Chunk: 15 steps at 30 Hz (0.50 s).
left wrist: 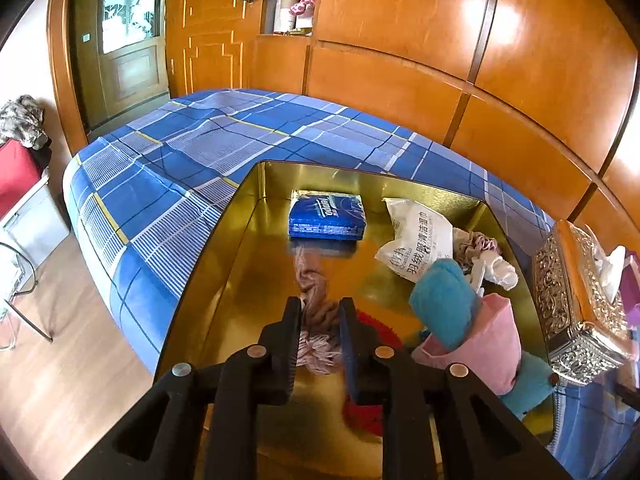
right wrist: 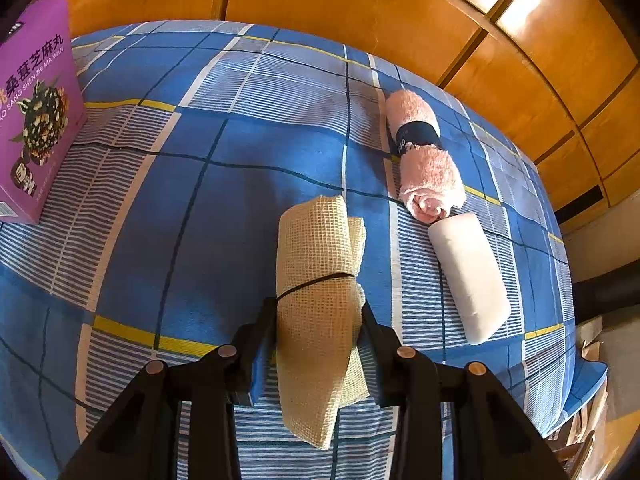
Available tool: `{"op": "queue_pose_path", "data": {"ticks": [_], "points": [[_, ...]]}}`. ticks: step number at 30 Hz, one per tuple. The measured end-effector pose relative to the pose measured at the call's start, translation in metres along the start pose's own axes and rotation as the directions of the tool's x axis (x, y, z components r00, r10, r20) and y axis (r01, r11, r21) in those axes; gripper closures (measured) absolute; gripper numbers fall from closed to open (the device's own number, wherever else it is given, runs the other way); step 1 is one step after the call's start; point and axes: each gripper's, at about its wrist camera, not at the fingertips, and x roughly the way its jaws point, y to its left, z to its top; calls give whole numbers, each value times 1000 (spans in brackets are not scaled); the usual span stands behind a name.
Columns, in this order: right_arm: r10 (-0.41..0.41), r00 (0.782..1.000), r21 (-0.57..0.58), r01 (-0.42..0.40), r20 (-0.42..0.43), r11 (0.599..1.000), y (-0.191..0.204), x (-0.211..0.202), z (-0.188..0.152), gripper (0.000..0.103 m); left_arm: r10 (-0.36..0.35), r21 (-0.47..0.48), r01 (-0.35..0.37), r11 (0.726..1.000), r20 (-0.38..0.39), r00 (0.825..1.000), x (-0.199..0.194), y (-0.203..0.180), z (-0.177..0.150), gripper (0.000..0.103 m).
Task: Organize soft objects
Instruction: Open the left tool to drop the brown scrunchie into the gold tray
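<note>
Left wrist: left tool (left wrist: 320,312) clamped on pink braided rope (left wrist: 316,300), above gold tin (left wrist: 256,208) already holding tissue pack (left wrist: 327,216), wipes (left wrist: 418,240), blue and pink cloths.
Right wrist: right tool (right wrist: 319,316) clamped on mesh cloth roll (right wrist: 318,288) on bed (right wrist: 200,200). Pink towel (right wrist: 426,160), white roll (right wrist: 468,276) left.

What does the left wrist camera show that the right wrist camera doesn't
Only the left wrist view shows the gold tin with a blue tissue pack, a white wipes packet and blue and pink cloths inside, the silver tissue box beside it, and the left gripper shut on a pink braided rope.

Only the right wrist view shows the right gripper around a beige mesh roll, a pink rolled towel, a white roll and a purple box.

Both show the blue plaid bedsheet and wood panelling.
</note>
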Motion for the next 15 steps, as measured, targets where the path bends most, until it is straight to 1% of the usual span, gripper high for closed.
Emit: {"op": "queue_pose_path", "data": {"ticks": [1,3,6,8,9,11,13,15], "points": [[-1,1000,-1,1,1,1000,0,0,0,65,1,4,-1,1000,3,1000,-2,-1,-1,78],[-3,1000,-1,3,3,1000,0,1,0,65,-2,6,2,1000,12,1000,-5,-2,-1,69],[-9,1000,-5,9,7,1000,1,0,-1,65,-13,16,13,1000,30,999,-13,-5,-3,64],[-13,1000,-8,13,10,1000,1,0,-2,65,-24,26,23,999,44,999,-19,-8,-4,63],[-15,1000,-9,15,11,1000,2,0,-2,65,-25,31,23,999,48,999,-21,-9,-4,61],[-18,1000,-12,18,13,1000,1,1,-1,65,-28,46,25,999,58,998,-26,-12,-5,57],[-17,1000,-10,17,15,1000,1,0,-2,65,-37,62,33,998,66,997,-32,-15,-6,56],[-13,1000,-9,13,15,1000,1,0,-1,65,-38,87,31,996,81,996,-38,-20,-7,52]]}}
